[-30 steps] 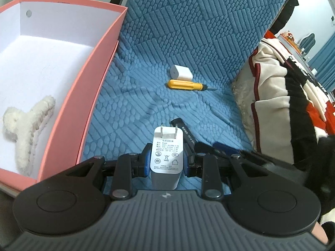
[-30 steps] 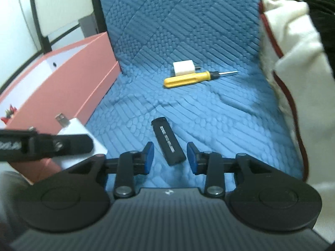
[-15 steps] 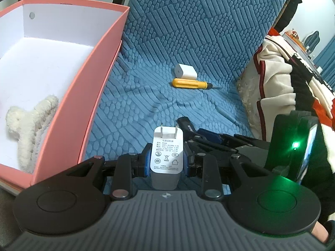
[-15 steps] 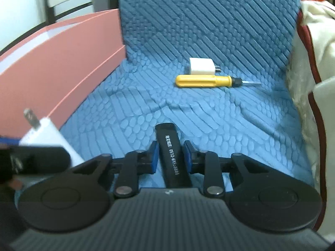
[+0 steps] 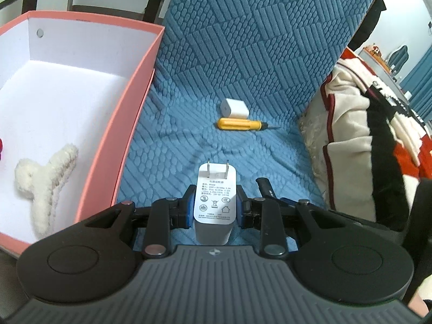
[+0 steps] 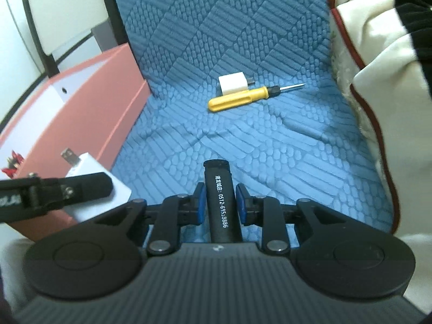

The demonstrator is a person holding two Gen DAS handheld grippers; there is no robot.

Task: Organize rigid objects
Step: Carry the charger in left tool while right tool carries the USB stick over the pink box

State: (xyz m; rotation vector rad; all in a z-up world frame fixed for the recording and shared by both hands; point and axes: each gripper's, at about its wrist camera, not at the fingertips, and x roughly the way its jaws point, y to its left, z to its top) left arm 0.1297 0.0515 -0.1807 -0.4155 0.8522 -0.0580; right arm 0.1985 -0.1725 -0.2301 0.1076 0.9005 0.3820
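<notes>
On the blue quilted seat cover (image 5: 243, 67), both tools are loaded: the left gripper (image 5: 215, 206) pinches a white charger (image 5: 215, 202) by its sides, prongs pointing away, and the right gripper (image 6: 219, 205) is clamped on a black stick (image 6: 220, 202) printed with a phone number. To the left sits the pink box (image 5: 129, 108), open, with a fluffy hair claw (image 5: 43, 178) already inside. Far across the seat a small white plug (image 5: 234, 108) lies just beside a yellow screwdriver (image 5: 240, 124), both untouched. My worry is the carry to the box (the two grippers are very near each other): they could knock together, and the smooth charger, held only at its lower half, might twist or slip free short of the box wall.
</notes>
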